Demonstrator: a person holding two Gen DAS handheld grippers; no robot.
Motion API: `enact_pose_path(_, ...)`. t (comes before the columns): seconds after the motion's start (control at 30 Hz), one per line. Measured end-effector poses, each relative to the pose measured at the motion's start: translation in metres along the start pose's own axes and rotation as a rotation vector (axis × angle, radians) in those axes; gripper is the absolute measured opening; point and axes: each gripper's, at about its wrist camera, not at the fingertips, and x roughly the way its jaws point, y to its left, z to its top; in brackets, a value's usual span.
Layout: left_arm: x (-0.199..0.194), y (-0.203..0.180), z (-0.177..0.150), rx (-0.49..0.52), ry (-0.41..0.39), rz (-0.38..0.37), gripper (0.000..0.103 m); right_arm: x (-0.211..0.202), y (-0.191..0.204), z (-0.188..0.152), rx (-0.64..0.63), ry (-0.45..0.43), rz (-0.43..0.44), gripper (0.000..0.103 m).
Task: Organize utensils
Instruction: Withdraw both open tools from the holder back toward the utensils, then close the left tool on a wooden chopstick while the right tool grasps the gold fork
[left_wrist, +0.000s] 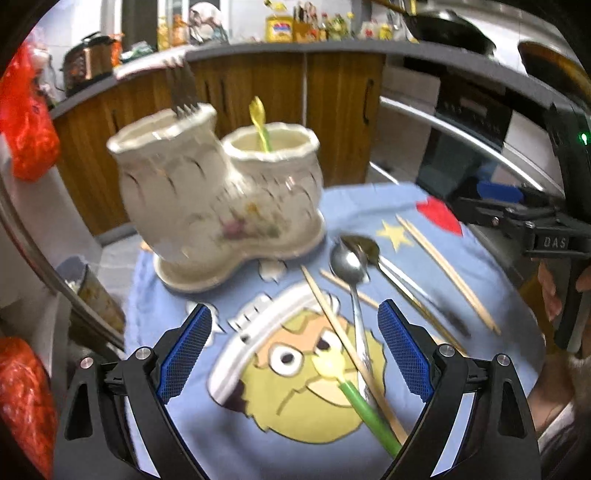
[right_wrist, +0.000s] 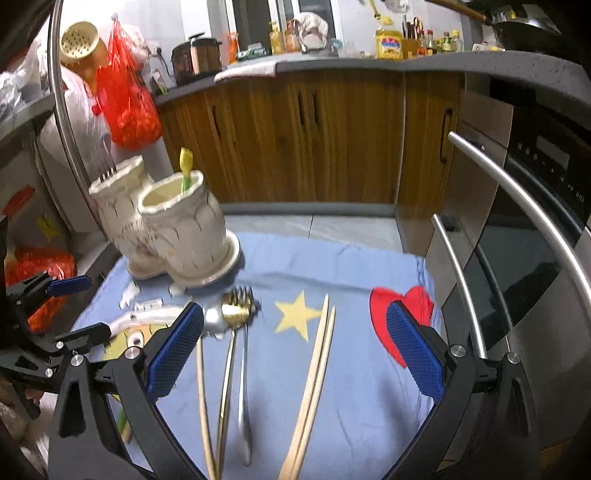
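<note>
Where the left wrist view is consulted, a green-handled utensil (left_wrist: 369, 413) is seen crossed by a chopstick (left_wrist: 347, 343) and a silver spoon (left_wrist: 349, 266) on the blue printed cloth (left_wrist: 443, 258); the right claw (left_wrist: 546, 236) is shown at the right edge, gripped by a hand (left_wrist: 550, 291). From the right wrist view, a paired set of chopsticks (right_wrist: 314, 373) and a gold spoon (right_wrist: 236, 314) are recorded mid-cloth. A two-cup ceramic holder (left_wrist: 218, 195) stands at the far left corner, with a fork (left_wrist: 181, 92) and yellow utensil (left_wrist: 258, 122) inside. Left claw (left_wrist: 295, 350): jaws apart, nothing between, angled downward. Right claw: jaws apart, empty, above the paired chopsticks.
</note>
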Motion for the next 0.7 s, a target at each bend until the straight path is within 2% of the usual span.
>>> enact_pose_path(0.17, 0.014, -0.006, -0.016, -0.008, 0.099, -0.05, 0.089, 0.01, -0.005, -0.012, -0.024, 0.051, -0.032, 0.098)
enact_pose_path(0.27, 0.015, -0.007, -0.023, -0.024, 0.117, -0.083, 0.089, 0.017, -0.011, -0.014, -0.013, 0.08, -0.046, 0.098)
enact_pose_path(0.33, 0.015, -0.007, -0.027, -0.029, 0.118, -0.078, 0.088, 0.023, -0.014, -0.016, -0.005, 0.101, -0.057, 0.097)
enact_pose_path(0.43, 0.017, -0.004, -0.031, -0.047, 0.136, -0.088, 0.08, 0.03, -0.016, -0.017, -0.009, 0.123, -0.074, 0.089)
enact_pose_path(0.53, 0.021, -0.002, -0.034, -0.066, 0.172, -0.108, 0.06, 0.032, -0.013, -0.017, -0.019, 0.129, -0.071, 0.074)
enact_pose_path(0.6, 0.023, -0.002, -0.036, -0.073, 0.184, -0.128, 0.052, 0.034, -0.008, -0.017, -0.034, 0.139, -0.071, 0.056)
enact_pose_path(0.67, 0.024, -0.005, -0.037, -0.066, 0.189, -0.143, 0.035, 0.037, -0.005, -0.018, -0.049, 0.143, -0.083, 0.043)
enact_pose_path(0.7, 0.025, -0.006, -0.038, -0.063, 0.199, -0.145, 0.032, 0.038, -0.004, -0.018, -0.054, 0.148, -0.091, 0.035)
